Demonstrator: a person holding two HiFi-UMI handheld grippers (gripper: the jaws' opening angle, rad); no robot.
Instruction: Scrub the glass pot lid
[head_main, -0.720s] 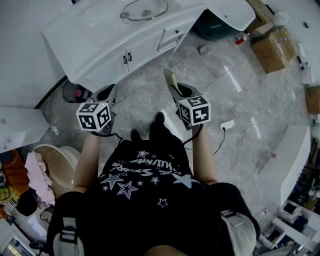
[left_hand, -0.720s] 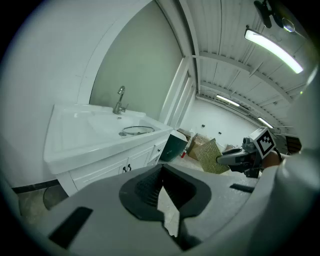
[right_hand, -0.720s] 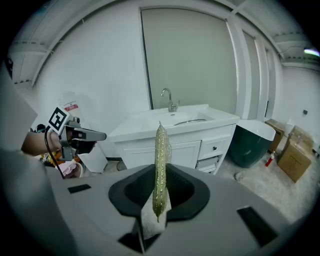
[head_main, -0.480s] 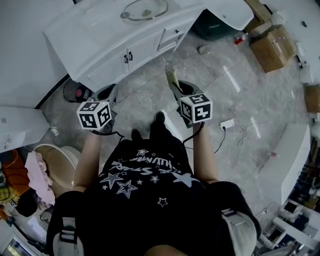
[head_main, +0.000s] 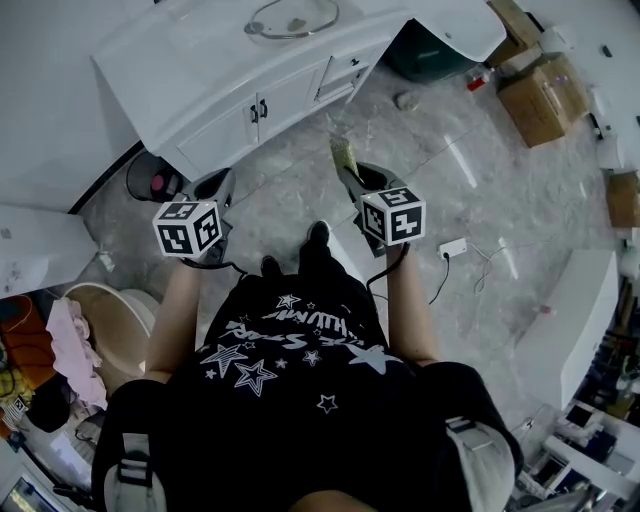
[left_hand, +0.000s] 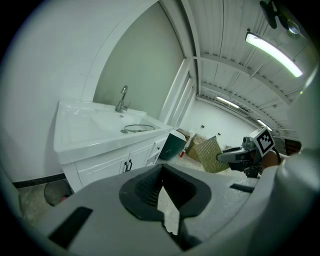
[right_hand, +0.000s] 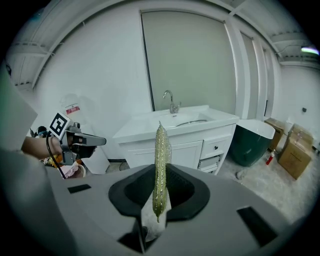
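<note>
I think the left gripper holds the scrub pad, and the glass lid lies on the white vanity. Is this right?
Not quite: the right gripper holds the pad, clamped upright, as the right gripper view shows. The left gripper is empty in its own view. The rest stands: the lid lies on the vanity.

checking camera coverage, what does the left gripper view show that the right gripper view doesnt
Only the left gripper view: the left claw close up, jaws slightly apart, empty, and the right claw gripping the scouring pad, seen broadside. Only the right gripper view: the left claw from outside, and that pad edge-on between the right claw's jaws. Both: the white vanity, its faucet and the green bin.
</note>
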